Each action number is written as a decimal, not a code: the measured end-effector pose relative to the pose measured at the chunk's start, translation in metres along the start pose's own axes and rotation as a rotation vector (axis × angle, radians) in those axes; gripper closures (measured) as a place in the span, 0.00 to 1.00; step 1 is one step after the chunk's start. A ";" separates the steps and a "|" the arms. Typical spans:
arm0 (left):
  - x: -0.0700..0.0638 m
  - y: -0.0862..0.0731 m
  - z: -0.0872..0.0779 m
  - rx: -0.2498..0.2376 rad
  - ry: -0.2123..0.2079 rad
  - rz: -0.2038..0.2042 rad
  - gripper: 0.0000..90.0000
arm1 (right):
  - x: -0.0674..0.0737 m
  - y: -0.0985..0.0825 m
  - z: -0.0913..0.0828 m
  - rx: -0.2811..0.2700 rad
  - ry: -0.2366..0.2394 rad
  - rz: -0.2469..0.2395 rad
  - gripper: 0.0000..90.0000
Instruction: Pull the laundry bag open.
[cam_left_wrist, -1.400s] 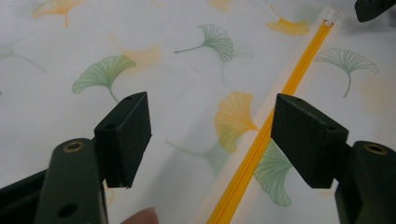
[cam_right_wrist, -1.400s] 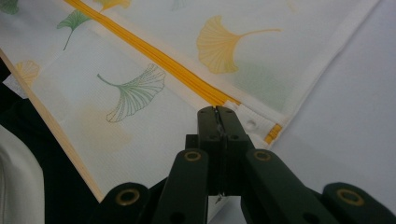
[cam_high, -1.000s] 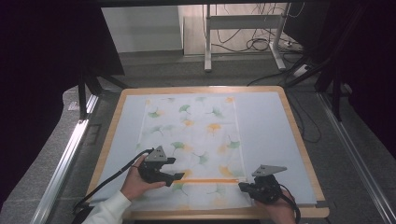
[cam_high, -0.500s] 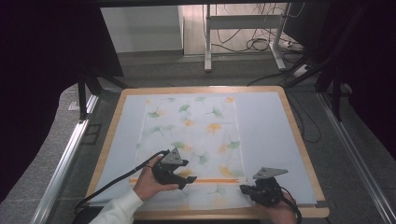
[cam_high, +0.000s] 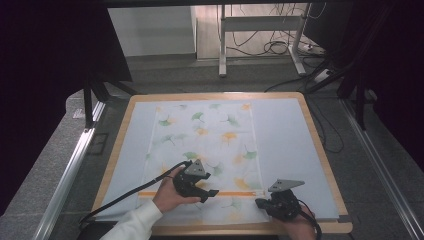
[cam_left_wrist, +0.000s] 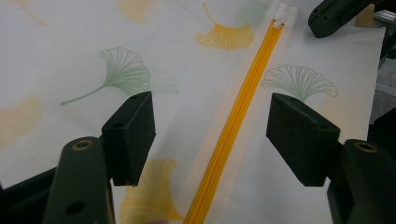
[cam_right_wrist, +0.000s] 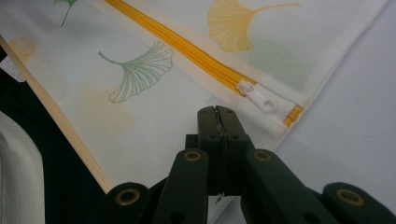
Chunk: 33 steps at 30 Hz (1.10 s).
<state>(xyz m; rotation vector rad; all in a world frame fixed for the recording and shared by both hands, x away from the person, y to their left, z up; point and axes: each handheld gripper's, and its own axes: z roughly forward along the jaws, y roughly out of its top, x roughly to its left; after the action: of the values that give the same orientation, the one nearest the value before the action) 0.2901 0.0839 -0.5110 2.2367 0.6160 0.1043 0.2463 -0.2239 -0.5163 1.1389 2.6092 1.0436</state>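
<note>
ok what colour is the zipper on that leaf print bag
Yellow-orange, with a white slider. The zipper shows best in the left gripper view.

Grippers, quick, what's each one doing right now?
Left gripper: open, fingers astride the yellow zipper, nothing held.
Right gripper: shut, pinching the bag's fabric edge.

No readable text, label, brand, number or sign anywhere: none on the leaf-printed cloth bag (cam_high: 210, 150), none on its orange zipper (cam_left_wrist: 233, 126) or white zipper pull (cam_right_wrist: 259, 98), none on the table (cam_high: 320, 150). Only printed ginkgo leaves, no lettering.
</note>
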 end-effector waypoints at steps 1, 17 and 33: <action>-0.001 0.001 0.001 -0.001 -0.003 0.003 0.36 | 0.000 0.000 0.000 0.001 0.001 -0.001 0.99; -0.009 0.021 0.019 0.000 -0.025 0.041 0.38 | -0.002 0.000 0.003 0.017 0.005 -0.002 0.99; -0.022 0.043 0.040 0.033 -0.036 0.101 0.38 | 0.000 0.000 0.003 0.018 -0.004 -0.023 0.99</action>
<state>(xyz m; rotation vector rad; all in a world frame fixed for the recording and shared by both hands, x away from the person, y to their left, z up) 0.2987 0.0227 -0.5044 2.2963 0.4886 0.1053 0.2480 -0.2222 -0.5188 1.1104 2.6275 1.0147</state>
